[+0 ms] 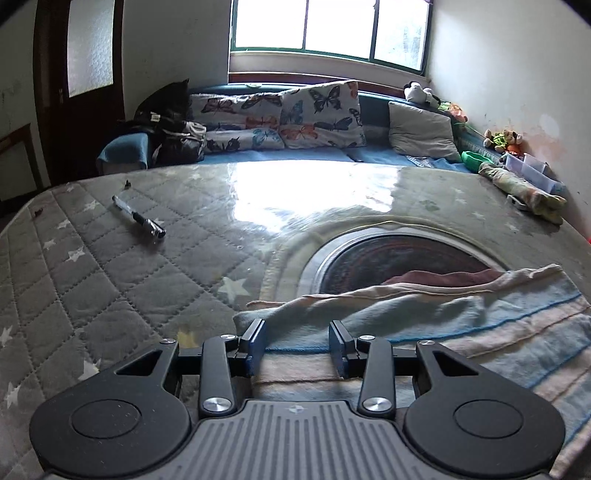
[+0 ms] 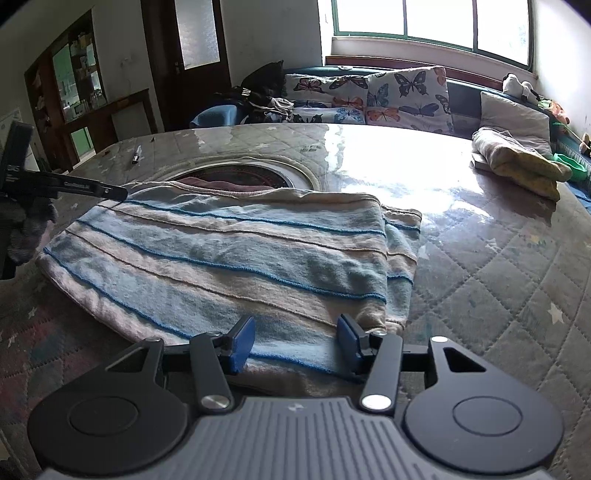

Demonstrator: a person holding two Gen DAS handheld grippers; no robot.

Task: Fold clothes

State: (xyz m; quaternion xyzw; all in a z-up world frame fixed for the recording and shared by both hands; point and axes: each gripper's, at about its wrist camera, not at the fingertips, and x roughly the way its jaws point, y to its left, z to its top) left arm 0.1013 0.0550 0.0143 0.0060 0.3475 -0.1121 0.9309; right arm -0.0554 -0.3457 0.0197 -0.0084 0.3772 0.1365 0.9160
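Nearest the cameras, the left tongs [image 1: 296, 345] and right tongs [image 2: 295, 341] both stand apart, blue pads over the near edge of the striped garment [image 2: 229, 254], gripping nothing. That blue-and-cream garment lies folded flat on the quilted counter [image 2: 498, 280], partly covering a round inset [image 2: 236, 175]. Farther left lies a pen [image 1: 138, 220]; beyond, butterfly cushions [image 1: 317, 114] under the window [image 1: 332, 26]

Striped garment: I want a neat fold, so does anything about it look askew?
Yes. The striped garment has a lower layer sticking out past the top layer's right edge, and its far edge overhangs the round opening in the table cover.
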